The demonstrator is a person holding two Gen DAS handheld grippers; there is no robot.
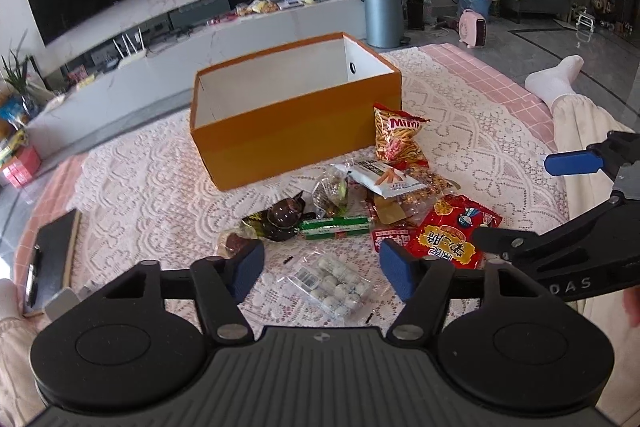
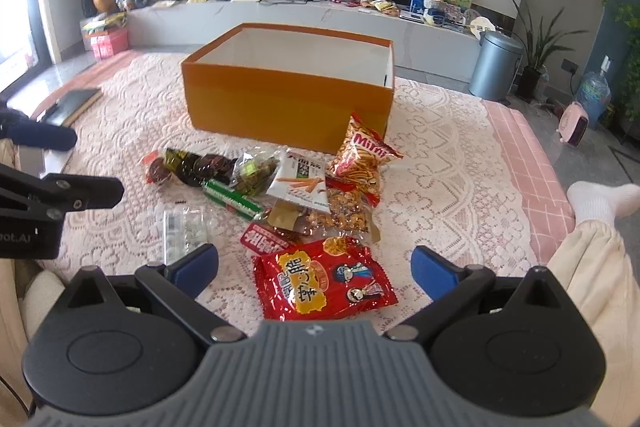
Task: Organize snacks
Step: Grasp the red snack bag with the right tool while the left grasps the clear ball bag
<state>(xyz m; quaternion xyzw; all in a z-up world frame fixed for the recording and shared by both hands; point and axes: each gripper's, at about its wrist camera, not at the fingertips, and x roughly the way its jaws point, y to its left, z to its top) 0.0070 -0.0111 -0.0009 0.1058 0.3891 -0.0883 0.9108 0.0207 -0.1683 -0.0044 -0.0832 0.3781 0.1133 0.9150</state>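
An open orange box [image 1: 296,135] [image 2: 288,107] with a white inside stands on the lace cloth. Before it lies a heap of snacks: a Mimi bag [image 1: 398,137] [image 2: 362,157], a white carrot-stick bag [image 1: 384,181] [image 2: 300,183], a green roll [image 1: 336,227] [image 2: 234,201], dark sweets [image 1: 284,219] [image 2: 192,165], a clear tray of white candies [image 1: 332,285] [image 2: 182,231] and a red bag [image 1: 452,233] [image 2: 324,281]. My left gripper [image 1: 322,271] is open above the clear tray. My right gripper [image 2: 316,269] is open above the red bag.
A black notebook [image 1: 50,261] [image 2: 72,103] lies at the cloth's left edge. A person's leg in a white sock [image 1: 560,83] [image 2: 600,205] rests at the right. A TV bench, a grey bin [image 1: 382,15] [image 2: 494,65] and plants stand behind.
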